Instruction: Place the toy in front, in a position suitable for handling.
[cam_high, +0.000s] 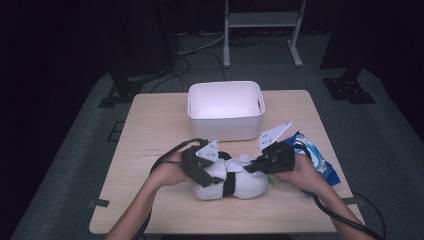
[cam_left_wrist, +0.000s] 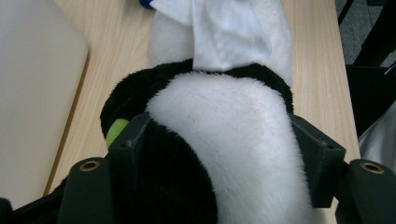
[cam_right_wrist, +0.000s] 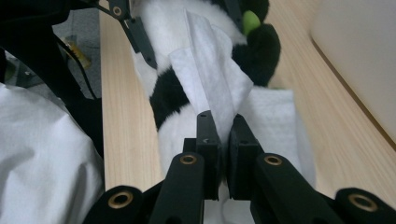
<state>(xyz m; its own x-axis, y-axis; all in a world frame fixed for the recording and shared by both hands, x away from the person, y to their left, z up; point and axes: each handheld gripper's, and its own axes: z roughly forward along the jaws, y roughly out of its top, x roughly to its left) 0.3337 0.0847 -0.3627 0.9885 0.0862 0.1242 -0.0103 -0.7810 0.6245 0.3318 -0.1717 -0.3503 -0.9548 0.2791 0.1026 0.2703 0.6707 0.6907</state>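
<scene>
Wood table (cam_high: 150, 120) in dark room; bin (cam_high: 225, 111) at back, plush (cam_high: 235, 182) near front edge. L tongs (cam_high: 204, 176) clamp plush; R tongs (cam_high: 251, 167) pinch wipe (cam_right_wrist: 212, 84).

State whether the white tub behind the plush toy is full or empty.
Empty, as far as the high view shows: the white tub stands upright and open-topped, and its visible inside is bare white. Its floor nearest the camera is hidden.

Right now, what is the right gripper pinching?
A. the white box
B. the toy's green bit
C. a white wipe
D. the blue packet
C. In the right gripper view, the right gripper has its jaws shut on a white wipe lying over the plush toy, while the left gripper clamps the toy's body.
</scene>
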